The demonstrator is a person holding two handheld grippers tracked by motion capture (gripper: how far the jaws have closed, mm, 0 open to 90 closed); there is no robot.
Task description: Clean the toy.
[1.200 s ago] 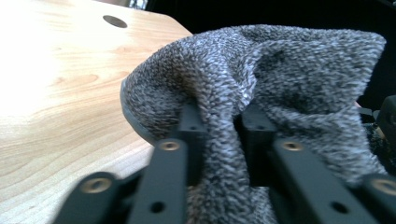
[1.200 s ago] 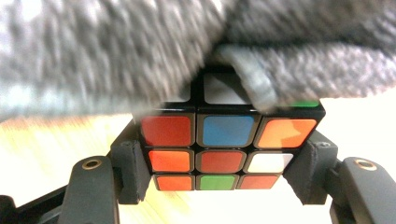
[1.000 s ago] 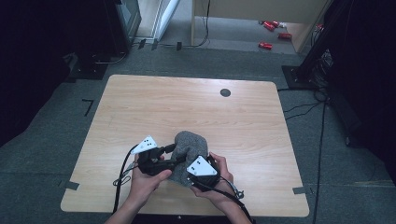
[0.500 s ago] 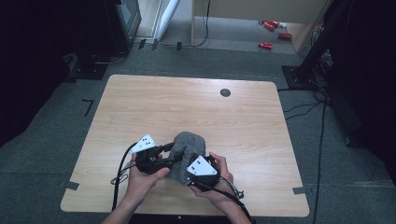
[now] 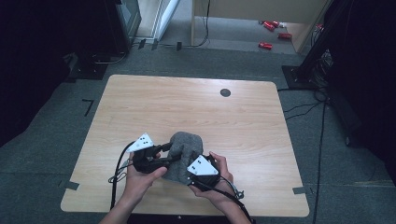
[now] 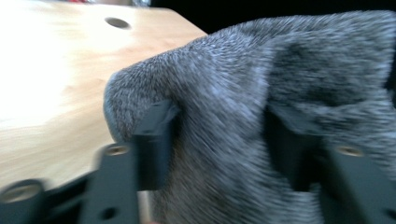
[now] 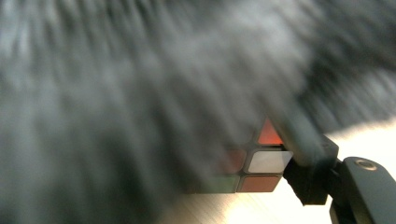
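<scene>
A grey woolly cloth (image 5: 183, 142) lies bunched on the wooden table (image 5: 187, 102) near its front edge. Both hands meet at it. My left gripper (image 6: 222, 140) comes in from the left; the cloth bulges between its jaws, whose pads (image 6: 154, 140) dent it. Those jaws have just been opening a little with the cloth still between them. My right gripper (image 5: 192, 167) reaches in from the right, under the cloth. In the right gripper view a small colour puzzle cube (image 7: 261, 163) sits against the one visible fingertip (image 7: 299, 140). Blurred grey cloth (image 7: 140, 93) drapes over the cube and hides the other jaw.
A round black hole (image 5: 225, 92) marks the table's far side. Cables trail from both grippers over the front edge. Red objects (image 5: 266, 45) lie on the floor beyond the table. Dark stands and cables flank the table's right side (image 5: 322, 70).
Almost nothing differs. The left hand has shifted slightly against the cloth, and the right hand keeps its place.
</scene>
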